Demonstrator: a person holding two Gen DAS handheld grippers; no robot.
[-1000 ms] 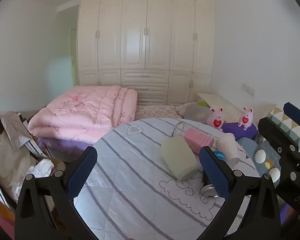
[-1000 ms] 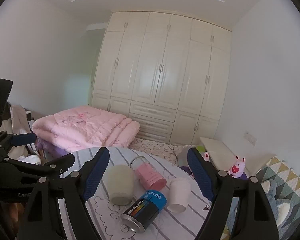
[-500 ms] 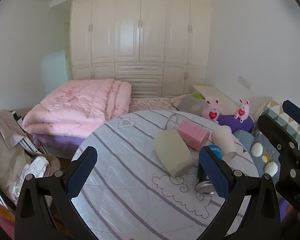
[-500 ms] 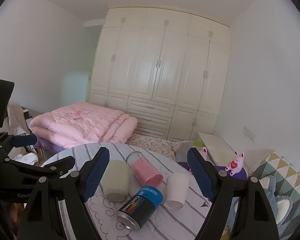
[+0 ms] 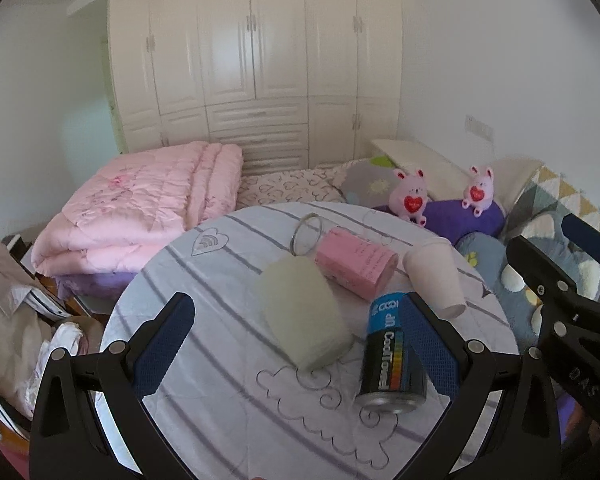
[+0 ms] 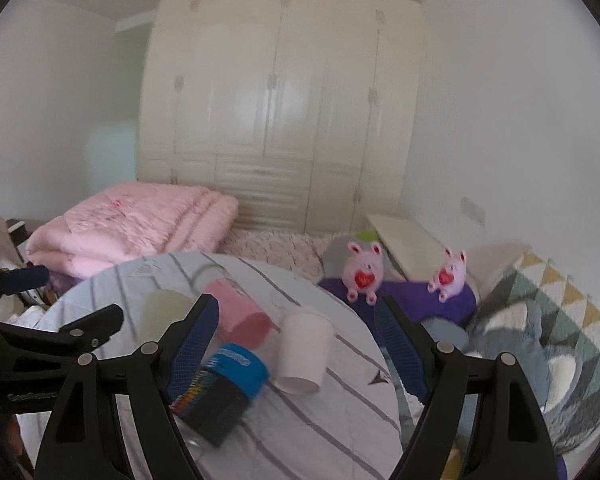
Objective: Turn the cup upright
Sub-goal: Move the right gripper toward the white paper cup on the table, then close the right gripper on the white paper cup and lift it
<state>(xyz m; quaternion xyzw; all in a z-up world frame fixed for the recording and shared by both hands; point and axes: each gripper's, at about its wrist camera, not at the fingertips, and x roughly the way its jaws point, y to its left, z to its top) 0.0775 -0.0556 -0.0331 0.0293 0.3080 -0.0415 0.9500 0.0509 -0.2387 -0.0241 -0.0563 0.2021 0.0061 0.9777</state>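
A white paper cup (image 5: 434, 276) (image 6: 304, 348) lies on its side on the round striped table (image 5: 228, 396), mouth toward the near right. A pale green cup (image 5: 304, 316) (image 6: 162, 312) also lies tipped over at the table's middle. My left gripper (image 5: 296, 344) is open and empty, above the table with the green cup between its fingers in view. My right gripper (image 6: 296, 344) is open and empty, with the white cup framed between its fingers, still short of it.
A pink-sleeved glass (image 5: 352, 264) and a blue-and-black can (image 5: 392, 356) lie on their sides among the cups. Behind the table are a folded pink quilt (image 5: 140, 208), two pink plush toys (image 5: 410, 198) and a wardrobe. Clothes pile at the left.
Both grippers have moved forward and down toward the table; the cups look larger. The right gripper has swung right, centring on the white cup. No object has moved.
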